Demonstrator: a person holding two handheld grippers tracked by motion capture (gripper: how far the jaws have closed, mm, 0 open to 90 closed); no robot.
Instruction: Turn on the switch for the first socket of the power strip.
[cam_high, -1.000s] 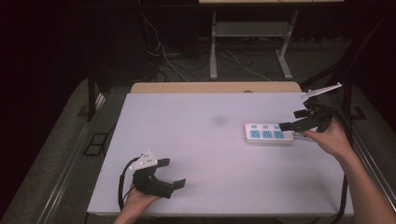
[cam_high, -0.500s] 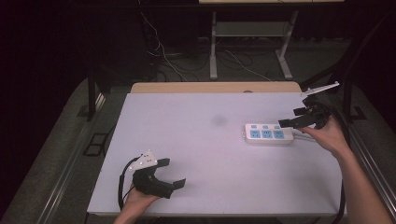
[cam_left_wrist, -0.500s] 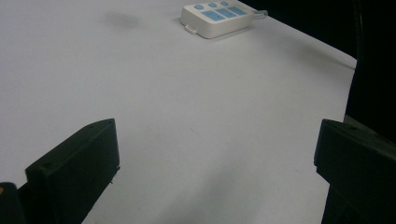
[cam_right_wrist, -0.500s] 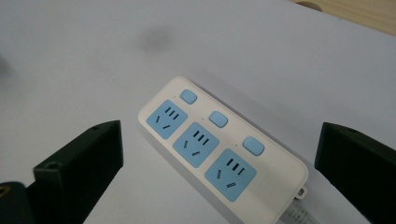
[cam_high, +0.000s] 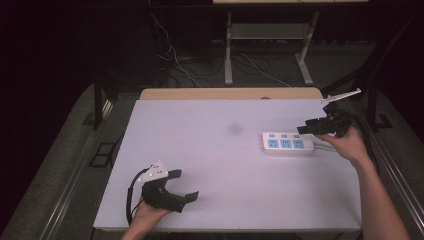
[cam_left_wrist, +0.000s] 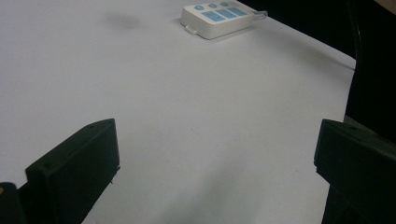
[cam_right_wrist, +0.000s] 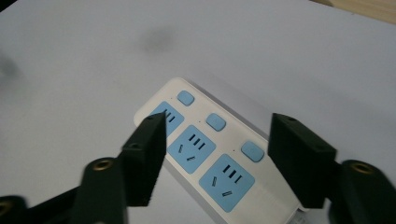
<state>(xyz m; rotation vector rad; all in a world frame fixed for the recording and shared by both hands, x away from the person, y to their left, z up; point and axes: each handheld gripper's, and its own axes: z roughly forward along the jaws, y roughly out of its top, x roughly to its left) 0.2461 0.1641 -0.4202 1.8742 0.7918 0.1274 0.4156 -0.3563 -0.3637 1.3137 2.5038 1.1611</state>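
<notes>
A white power strip (cam_high: 288, 143) with three blue sockets and three blue buttons lies flat near the right edge of the bench (cam_high: 220, 165), its long side roughly along that edge's crosswise direction. The right tool (cam_high: 311, 127) hangs just above the strip's right end, spread, holding nothing; in the right gripper view the strip (cam_right_wrist: 210, 149) shows between its two jaws. The left tool (cam_high: 183, 185) rests near the front left corner, well apart from the strip, spread and empty.
</notes>
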